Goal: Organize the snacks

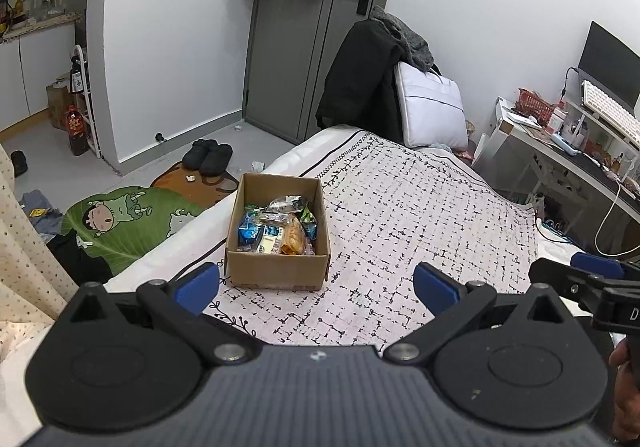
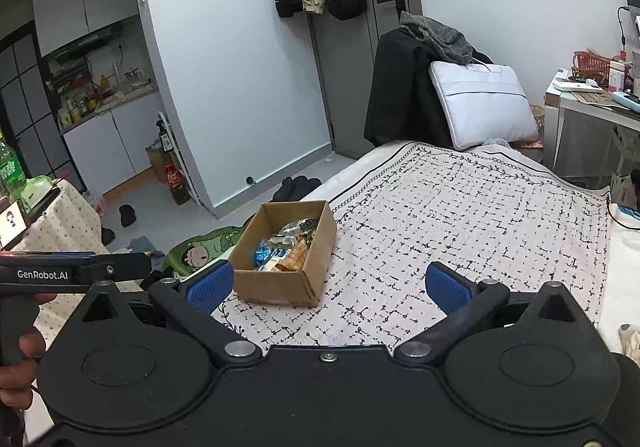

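A brown cardboard box (image 1: 276, 271) (image 2: 280, 285) sits near the left edge of a bed, open at the top. Several wrapped snacks (image 1: 276, 225) (image 2: 284, 247) lie piled inside it, blue, green and orange packets among them. My left gripper (image 1: 316, 287) hangs open just short of the box, with nothing between its blue pads. My right gripper (image 2: 330, 285) is open too, empty, with the box ahead of its left finger. Each gripper shows at the edge of the other's view, held by a hand.
The bed carries a white cover with a black dash pattern (image 1: 400, 215) (image 2: 460, 215). A chair with a dark coat and a white bag (image 1: 432, 107) stands past its far end. A desk (image 1: 560, 143) is on the right, floor with a green mat (image 1: 128, 223) on the left.
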`<state>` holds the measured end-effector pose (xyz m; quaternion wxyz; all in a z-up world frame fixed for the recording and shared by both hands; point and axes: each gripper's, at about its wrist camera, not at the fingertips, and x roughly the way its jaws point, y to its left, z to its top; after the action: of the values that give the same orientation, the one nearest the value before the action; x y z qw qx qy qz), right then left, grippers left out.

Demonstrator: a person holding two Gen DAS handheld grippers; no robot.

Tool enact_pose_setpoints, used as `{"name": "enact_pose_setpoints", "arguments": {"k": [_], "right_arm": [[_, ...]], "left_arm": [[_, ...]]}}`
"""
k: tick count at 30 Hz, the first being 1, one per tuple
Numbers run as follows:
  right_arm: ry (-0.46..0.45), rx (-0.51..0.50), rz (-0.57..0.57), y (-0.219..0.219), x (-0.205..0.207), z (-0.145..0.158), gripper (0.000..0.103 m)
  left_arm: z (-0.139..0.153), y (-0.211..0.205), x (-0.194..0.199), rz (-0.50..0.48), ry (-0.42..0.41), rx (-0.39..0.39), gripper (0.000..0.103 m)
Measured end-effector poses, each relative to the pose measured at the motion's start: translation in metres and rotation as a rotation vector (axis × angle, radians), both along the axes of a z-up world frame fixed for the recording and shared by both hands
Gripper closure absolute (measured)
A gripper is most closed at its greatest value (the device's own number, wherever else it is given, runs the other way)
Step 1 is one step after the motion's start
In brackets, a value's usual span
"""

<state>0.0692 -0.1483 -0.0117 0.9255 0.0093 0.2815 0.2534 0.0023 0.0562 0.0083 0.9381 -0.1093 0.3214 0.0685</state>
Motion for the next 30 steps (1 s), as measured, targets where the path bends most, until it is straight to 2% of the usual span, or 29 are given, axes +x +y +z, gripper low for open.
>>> {"name": "enact_pose_setpoints", "arguments": {"k": [30], "right_arm": [[0.006, 0.0, 0.005, 0.0037, -0.0026, -0.0026, 0.0]], "left_arm": [[-0.0023, -0.0013, -0.0037, 0.007, 0.004, 0.0, 0.0]]}}
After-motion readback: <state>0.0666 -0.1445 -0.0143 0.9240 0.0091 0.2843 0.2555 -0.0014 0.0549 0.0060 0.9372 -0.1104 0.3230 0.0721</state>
